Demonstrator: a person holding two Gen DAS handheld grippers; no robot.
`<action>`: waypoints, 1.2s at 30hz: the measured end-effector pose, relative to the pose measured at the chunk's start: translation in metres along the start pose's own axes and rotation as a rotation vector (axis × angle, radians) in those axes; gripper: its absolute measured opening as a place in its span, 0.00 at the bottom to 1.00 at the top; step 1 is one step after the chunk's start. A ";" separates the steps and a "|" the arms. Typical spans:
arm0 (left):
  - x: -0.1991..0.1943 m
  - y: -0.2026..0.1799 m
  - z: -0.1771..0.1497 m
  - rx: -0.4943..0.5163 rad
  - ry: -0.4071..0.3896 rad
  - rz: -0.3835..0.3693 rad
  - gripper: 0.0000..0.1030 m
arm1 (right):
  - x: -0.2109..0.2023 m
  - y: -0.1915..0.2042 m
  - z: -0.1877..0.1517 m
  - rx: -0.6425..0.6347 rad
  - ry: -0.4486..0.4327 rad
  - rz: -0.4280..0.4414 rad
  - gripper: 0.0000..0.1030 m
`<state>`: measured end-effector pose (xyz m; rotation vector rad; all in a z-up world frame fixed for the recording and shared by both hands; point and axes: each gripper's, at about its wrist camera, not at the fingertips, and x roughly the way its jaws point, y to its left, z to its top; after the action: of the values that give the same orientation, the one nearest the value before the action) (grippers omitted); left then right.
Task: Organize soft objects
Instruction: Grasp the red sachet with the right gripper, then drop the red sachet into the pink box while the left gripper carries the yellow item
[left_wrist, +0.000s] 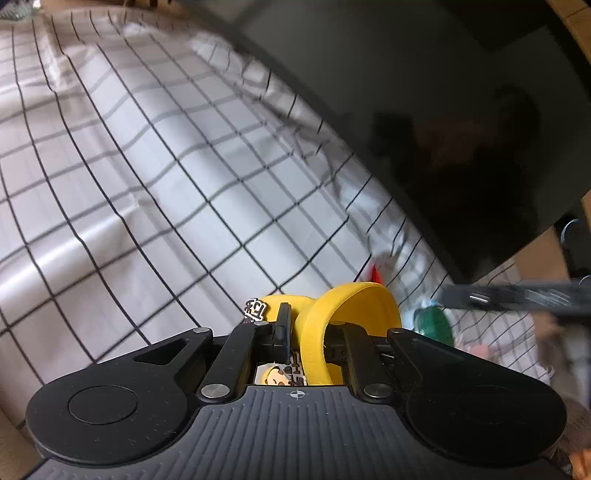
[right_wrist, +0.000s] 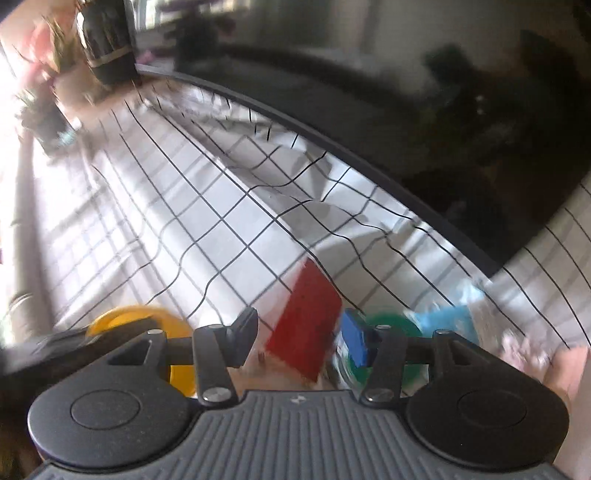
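Between the left claw (left_wrist: 295, 332) fingers sits a yellow band (left_wrist: 347, 314), pinched shut at its near rim, loop standing up and away over the checked cloth (left_wrist: 147, 184). To its right (blurred) lie a green ring (left_wrist: 436, 325) and a red block (right_wrist: 306, 321). That block lies straight ahead between the right claw (right_wrist: 303, 332) fingers, long axis running away from it; those jaws stand part open, not pressing it. So the right claw is nearer the block.
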<state>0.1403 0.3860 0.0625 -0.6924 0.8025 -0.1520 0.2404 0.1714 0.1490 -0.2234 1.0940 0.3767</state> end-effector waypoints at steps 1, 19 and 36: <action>-0.006 0.001 0.001 0.003 -0.015 -0.012 0.10 | 0.010 0.006 0.006 -0.011 0.017 -0.014 0.49; -0.047 0.024 0.021 0.038 -0.092 -0.021 0.11 | 0.095 0.038 0.014 -0.130 0.203 -0.230 0.23; -0.013 0.010 0.056 0.032 -0.066 -0.044 0.11 | -0.001 -0.025 0.002 0.212 0.000 0.123 0.04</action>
<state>0.1699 0.4271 0.0921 -0.6819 0.7200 -0.1806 0.2519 0.1487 0.1509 0.0316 1.1414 0.3672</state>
